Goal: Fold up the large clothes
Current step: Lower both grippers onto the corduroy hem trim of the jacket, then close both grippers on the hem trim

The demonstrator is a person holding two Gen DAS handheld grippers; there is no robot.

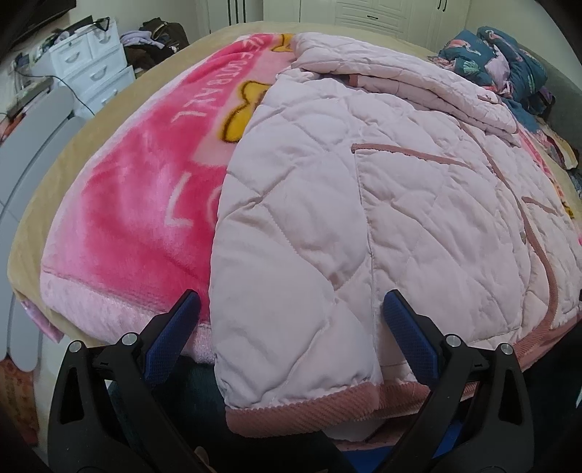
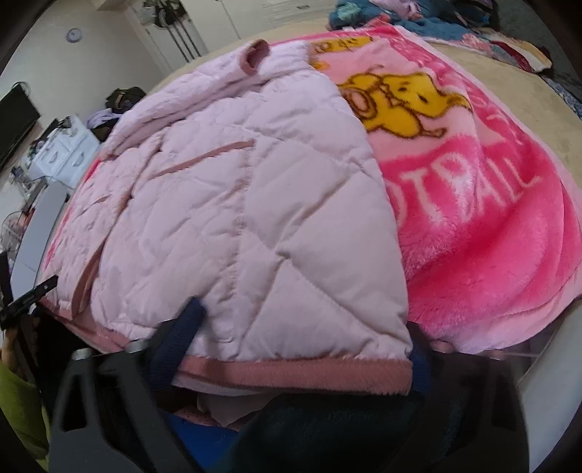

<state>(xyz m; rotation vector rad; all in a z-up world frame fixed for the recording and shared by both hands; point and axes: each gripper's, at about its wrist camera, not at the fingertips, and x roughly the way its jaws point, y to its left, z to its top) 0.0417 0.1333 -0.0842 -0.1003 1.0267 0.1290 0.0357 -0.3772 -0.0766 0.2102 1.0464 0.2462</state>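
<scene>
1. A pale pink quilted padded jacket (image 1: 363, 203) with a dusty-pink ribbed hem lies flat on a bright pink plush blanket (image 1: 145, 203) covering the bed
2. Left tongs (image 1: 291, 313) spread wide, straddling the near hem corner, blue pads clear of it
3. Right tongs (image 2: 305, 327) spread around the opposite hem corner, not pinching

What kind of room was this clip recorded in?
Most likely a home bedroom. A bed carries a pink blanket with the jacket spread on it, white plastic drawers stand alongside, and wardrobe doors line the far wall.
</scene>
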